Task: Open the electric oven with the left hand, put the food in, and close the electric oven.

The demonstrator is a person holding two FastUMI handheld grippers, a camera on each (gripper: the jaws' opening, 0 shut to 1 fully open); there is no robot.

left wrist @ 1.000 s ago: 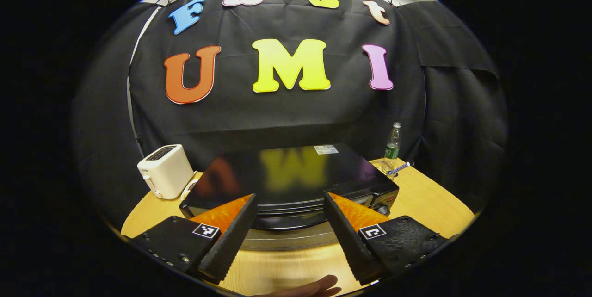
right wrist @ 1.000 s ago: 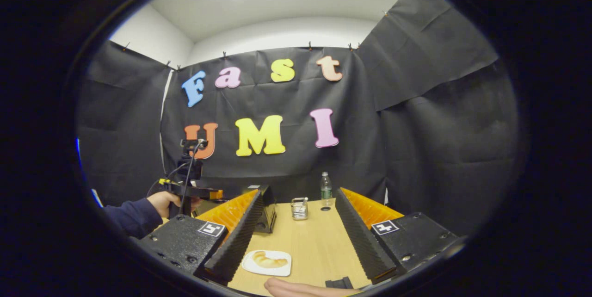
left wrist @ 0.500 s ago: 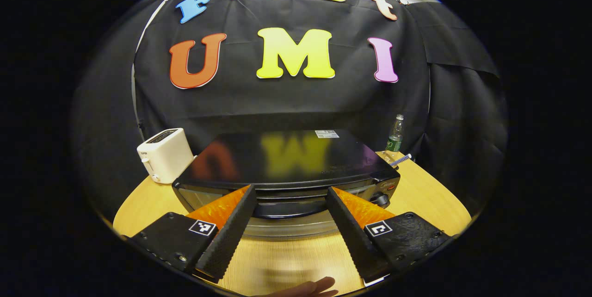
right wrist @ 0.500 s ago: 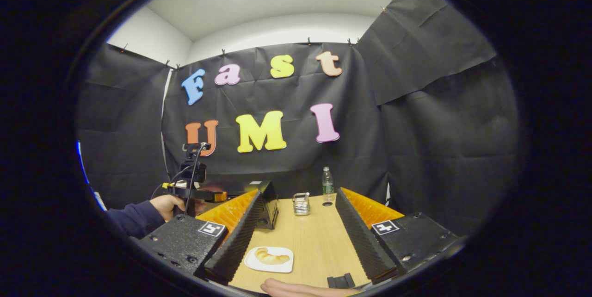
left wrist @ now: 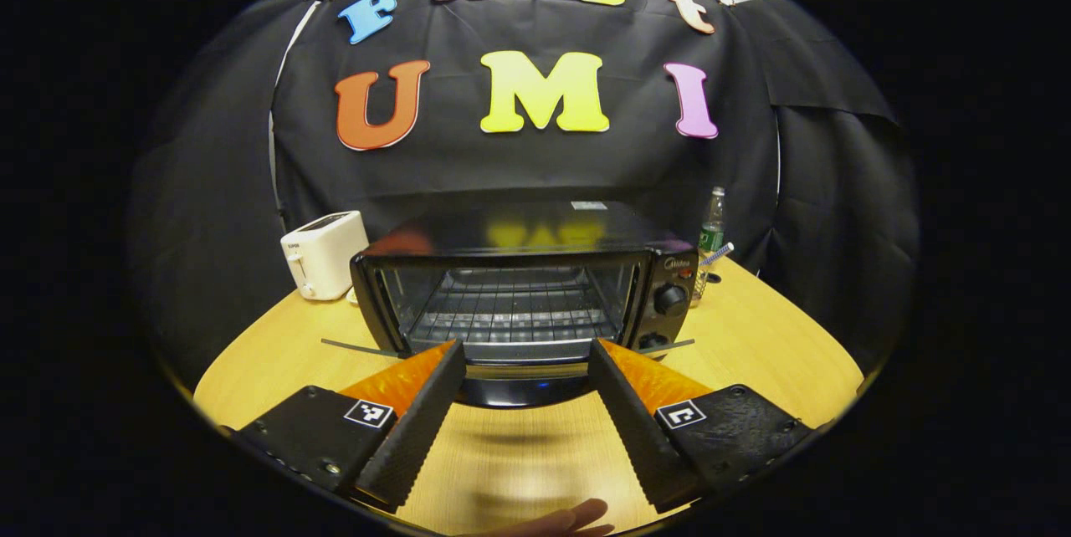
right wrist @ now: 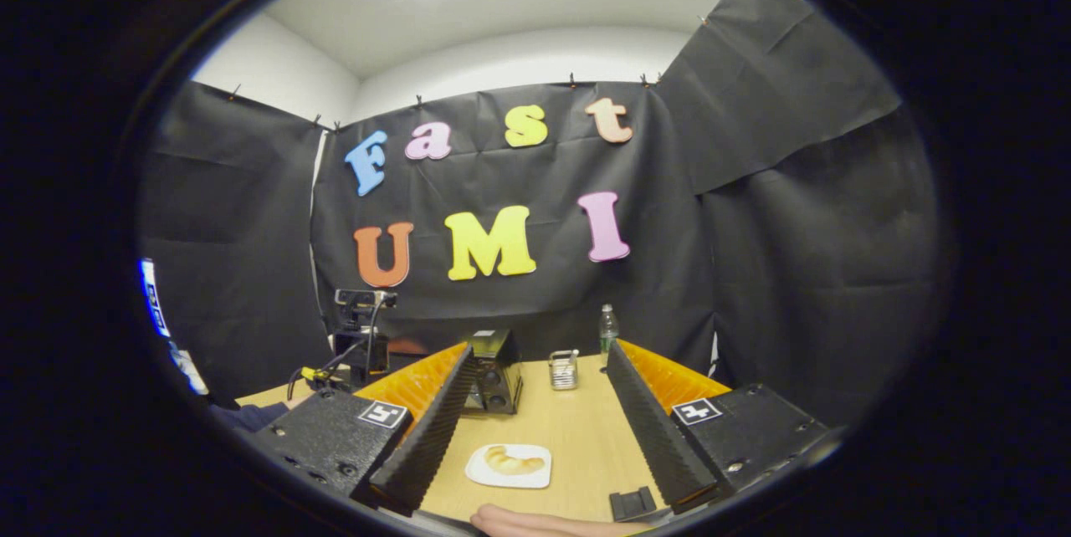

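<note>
In the left gripper view we see our left gripper [left wrist: 525, 365] low in front of the oven [left wrist: 523, 290]; its jaws are spread wide and hold nothing; the oven door [left wrist: 510, 374] hangs down open between the fingers, but we cannot tell if they touch it; the rack [left wrist: 510, 315] inside is bare; a toaster [left wrist: 322, 253] sits left of the oven and a bottle [left wrist: 711, 227] sits right of it. In the right gripper view our right gripper [right wrist: 540, 370] hovers over the table [right wrist: 577, 437]; its jaws are spread wide too and pinch nothing; the croissant [right wrist: 513, 461] lies on a small white plate [right wrist: 481, 474] on the table, between the fingers, well apart from the oven.
</note>
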